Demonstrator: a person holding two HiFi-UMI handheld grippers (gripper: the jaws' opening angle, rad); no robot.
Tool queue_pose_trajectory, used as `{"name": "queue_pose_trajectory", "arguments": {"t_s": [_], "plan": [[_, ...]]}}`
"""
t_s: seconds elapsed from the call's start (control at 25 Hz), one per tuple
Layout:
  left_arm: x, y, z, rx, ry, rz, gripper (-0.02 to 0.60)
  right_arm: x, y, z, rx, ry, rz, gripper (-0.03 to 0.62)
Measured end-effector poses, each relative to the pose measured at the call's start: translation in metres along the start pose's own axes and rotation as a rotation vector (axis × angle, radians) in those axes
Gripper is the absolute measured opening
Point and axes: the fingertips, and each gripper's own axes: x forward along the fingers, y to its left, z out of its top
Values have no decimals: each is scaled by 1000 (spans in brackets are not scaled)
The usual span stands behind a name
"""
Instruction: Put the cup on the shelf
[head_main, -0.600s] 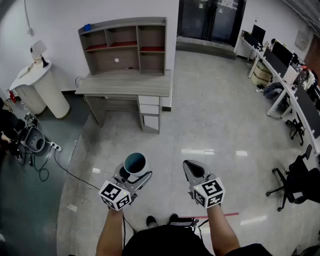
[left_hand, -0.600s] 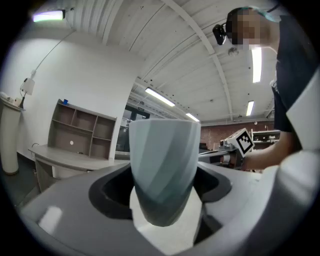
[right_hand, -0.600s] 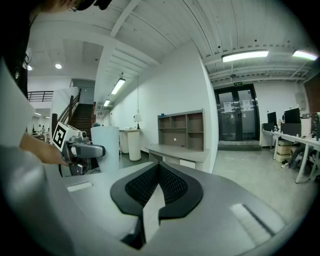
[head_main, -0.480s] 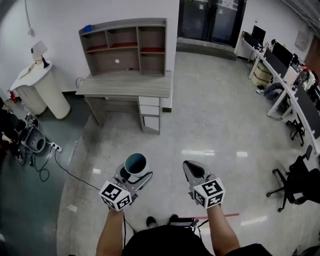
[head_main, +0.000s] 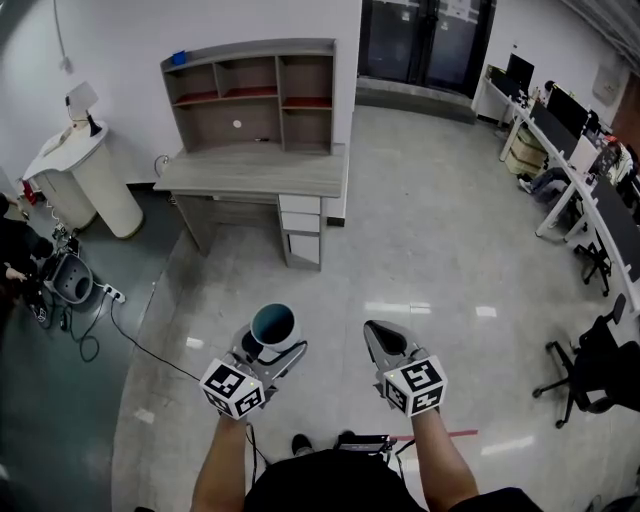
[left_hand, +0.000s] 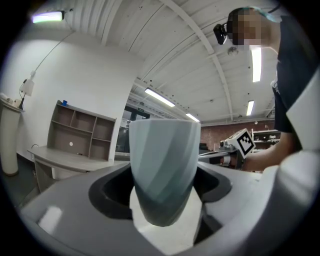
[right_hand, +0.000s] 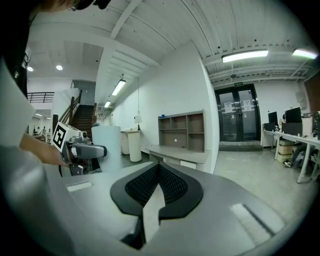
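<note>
The cup (head_main: 272, 325) stood upright, clamped in the left gripper (head_main: 266, 345); the right gripper (head_main: 380, 338) was closed on nothing. Pick-up looked done (judging by that grip), but the shelf (head_main: 250, 92) over the desk (head_main: 255, 172) lay well across the floor, so carrying and placing remained.

I am holding the cup (head_main: 272, 324) upright in my left tongs (head_main: 268, 352), keeping my right tongs (head_main: 377, 334) pinched together beside it, and facing the shelf (head_main: 250, 95) above its surface (head_main: 255, 172), well ahead.

Shelf (head_main: 250, 92) and desk (head_main: 255, 172) now slightly further right in head view; camera drifted.
</note>
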Motion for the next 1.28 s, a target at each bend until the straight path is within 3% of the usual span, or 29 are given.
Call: {"name": "queue_pose_trajectory", "arguments": {"t_s": [1.28], "plan": [[10,-21,-5,14,27,22,354,-11,2,-14,-10,44,72,12]]}}
